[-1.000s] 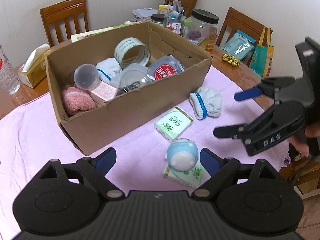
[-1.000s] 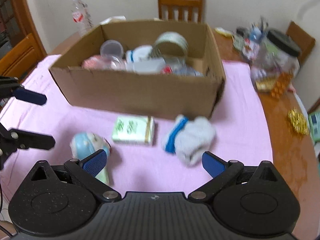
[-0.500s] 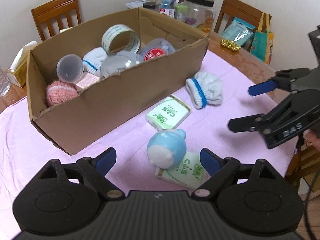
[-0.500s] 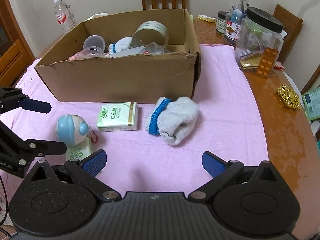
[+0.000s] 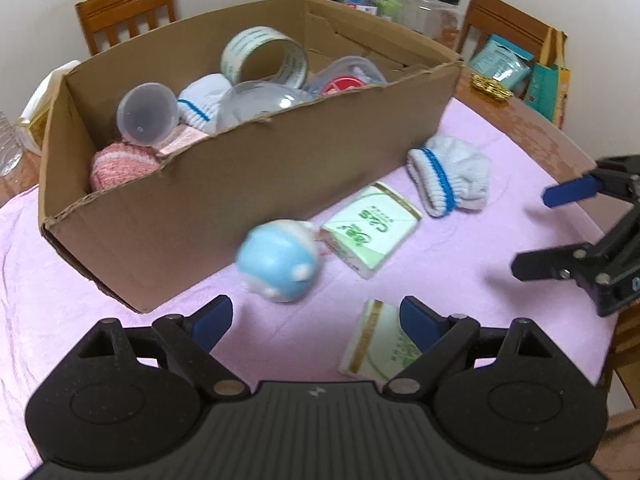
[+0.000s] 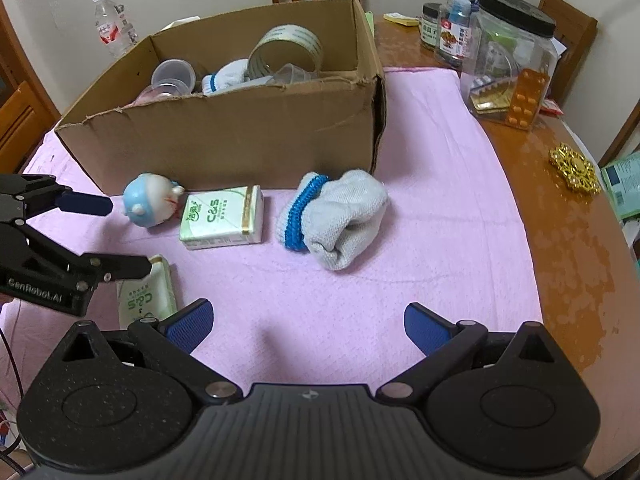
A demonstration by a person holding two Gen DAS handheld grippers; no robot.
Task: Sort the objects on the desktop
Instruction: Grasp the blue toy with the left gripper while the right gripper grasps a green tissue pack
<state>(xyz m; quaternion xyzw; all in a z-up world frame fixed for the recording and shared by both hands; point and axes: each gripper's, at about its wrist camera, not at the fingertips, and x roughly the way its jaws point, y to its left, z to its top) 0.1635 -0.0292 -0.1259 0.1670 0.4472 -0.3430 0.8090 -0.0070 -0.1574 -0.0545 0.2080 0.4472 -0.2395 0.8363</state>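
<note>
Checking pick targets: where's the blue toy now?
In the right wrist view the blue toy lies on the pink cloth, against the cardboard box, left of the green tissue pack.

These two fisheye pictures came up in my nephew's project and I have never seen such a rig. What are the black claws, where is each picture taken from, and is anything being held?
The claws are two hand-held grippers; a person holds one in each hand, and each carries a camera that looks out along its two blue-tipped fingers. One picture is from the left gripper, the other from the right gripper; each also shows the other claw at its edge. Both are open and hold nothing.

On the pink cloth stands a cardboard box with a tape roll, a cup, socks and other bits inside. In front of it lie a blue toy, two tissue packs and a rolled sock. The job is sorting these into the box.
</note>
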